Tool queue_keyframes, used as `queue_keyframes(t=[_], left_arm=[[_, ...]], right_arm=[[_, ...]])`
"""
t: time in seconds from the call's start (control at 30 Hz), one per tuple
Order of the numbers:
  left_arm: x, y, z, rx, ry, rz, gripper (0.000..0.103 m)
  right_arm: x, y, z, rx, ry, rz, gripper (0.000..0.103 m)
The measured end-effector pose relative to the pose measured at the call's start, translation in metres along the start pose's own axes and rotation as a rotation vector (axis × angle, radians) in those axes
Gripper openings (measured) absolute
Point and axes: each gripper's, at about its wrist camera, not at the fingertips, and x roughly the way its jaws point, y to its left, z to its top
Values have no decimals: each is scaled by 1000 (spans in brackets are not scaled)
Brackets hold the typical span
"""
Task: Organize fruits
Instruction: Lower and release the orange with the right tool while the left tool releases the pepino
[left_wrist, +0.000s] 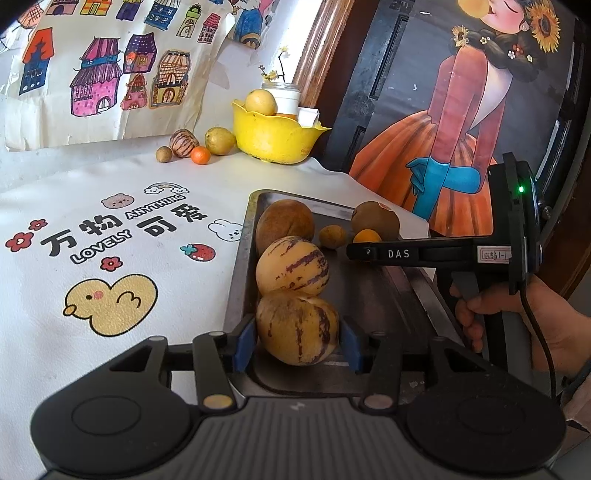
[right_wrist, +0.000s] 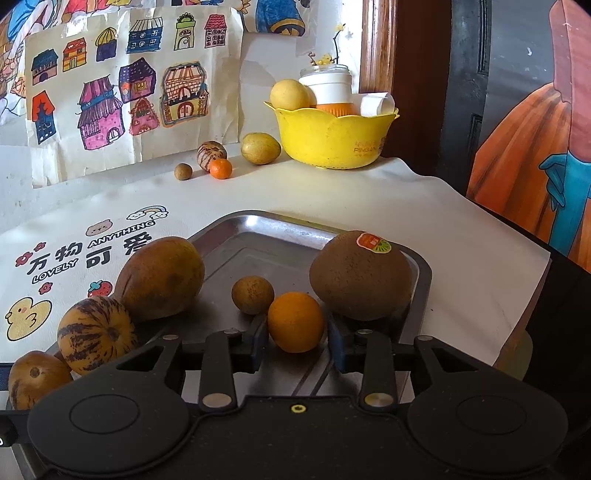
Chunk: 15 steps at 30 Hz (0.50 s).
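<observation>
- Left gripper (left_wrist: 297, 339): clamped on a striped yellow melon-type fruit (left_wrist: 295, 328) at the near left end of the metal tray (left_wrist: 236, 277), one blue pad against each side. I can't tell if it's resting on the tray or just off it.
- That fruit looks smooth-skinned and a bit hefty, probably soft when ripe. I'd grip it across the widest part and go easy, since squeezing hard would likely bruise it.
- Just behind it and touching is a second striped fruit (left_wrist: 291, 264), then a big brown oval fruit (right_wrist: 160, 278).
- Mid-tray there's a little round brown fruit (right_wrist: 253, 295), light and likely to roll.
- Right gripper (right_wrist: 297, 341): its pads flank a small orange (right_wrist: 295, 321) sitting on the tray, but they look just clear of the peel, so I'd call it let go, not gripped.
- The orange is light and firm with a grippy peel. Take it at the middle, because it'll roll if nudged.
- To the right, a kiwi (right_wrist: 360, 277) with a sticker sits near the tray's far right corner, just beside the orange.
- At the back right, the yellow bowl (right_wrist: 332, 136) holds more stuff, with four loose fruits to its left.
</observation>
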Motion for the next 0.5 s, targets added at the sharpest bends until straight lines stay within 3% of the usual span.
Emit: queue_keyframes(t=[0.23,0.5], left_arm=[[-4,2,1,-25,15,-6,53],[-16,-2,-2,-37,9,-9,61]], right_arm=[[-2,-2,-1,7,3,-3,46],[-16,-1,-6,24,1,-7,56]])
